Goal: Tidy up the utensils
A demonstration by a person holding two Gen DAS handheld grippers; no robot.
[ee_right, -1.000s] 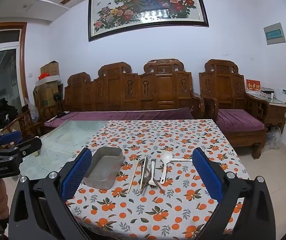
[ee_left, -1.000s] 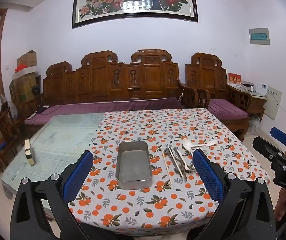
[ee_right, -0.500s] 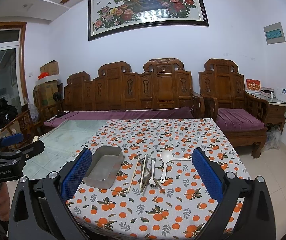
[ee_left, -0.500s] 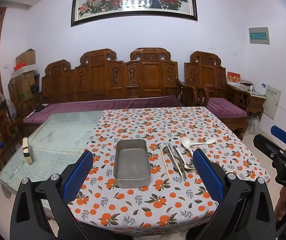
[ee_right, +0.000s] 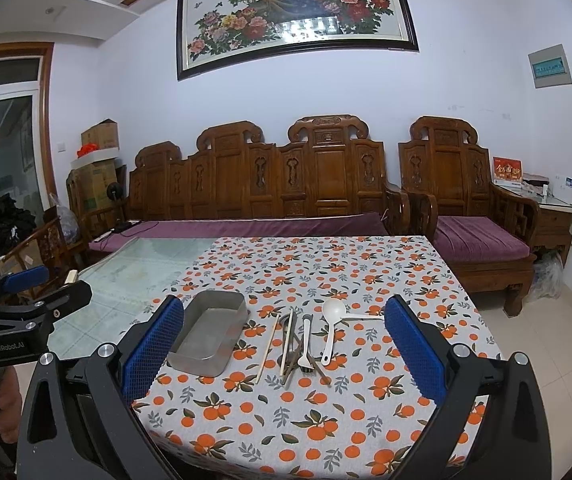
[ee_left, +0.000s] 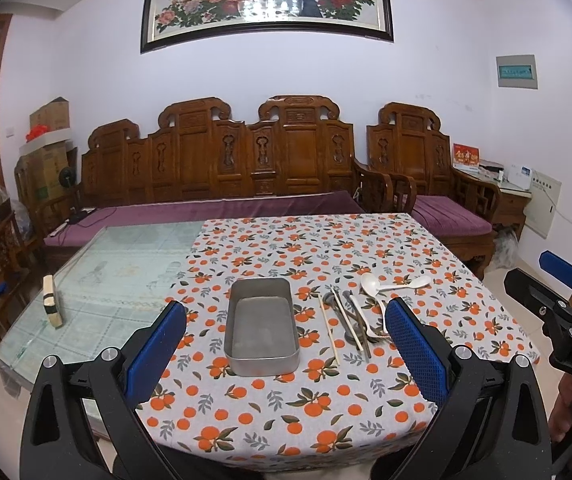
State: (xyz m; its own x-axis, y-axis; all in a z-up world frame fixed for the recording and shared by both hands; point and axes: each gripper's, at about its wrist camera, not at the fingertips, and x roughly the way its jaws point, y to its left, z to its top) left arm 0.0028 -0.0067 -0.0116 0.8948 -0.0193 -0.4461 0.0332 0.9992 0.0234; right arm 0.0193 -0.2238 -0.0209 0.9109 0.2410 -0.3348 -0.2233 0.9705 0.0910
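An empty metal tray (ee_left: 262, 326) (ee_right: 210, 332) sits on the orange-print tablecloth (ee_left: 326, 408) (ee_right: 326, 420). To its right lies a pile of utensils (ee_left: 350, 324) (ee_right: 298, 344): chopsticks (ee_left: 328, 328) (ee_right: 268, 348), dark metal pieces and two white spoons (ee_left: 396, 284) (ee_right: 332, 324). My left gripper (ee_left: 286, 352) is open and empty, held above the table's near edge in front of the tray. My right gripper (ee_right: 284, 350) is open and empty, in front of the utensils. Each gripper shows at the edge of the other's view.
The left part of the table is bare glass (ee_left: 118, 280) with a small block (ee_left: 51, 300) on it. A carved wooden sofa (ee_left: 254, 168) with purple cushions stands behind the table, an armchair (ee_right: 470, 216) at the right.
Both views have shifted slightly; the tray and utensils sit a little higher in the left view. Nothing on the table has moved, and both grippers stay open.
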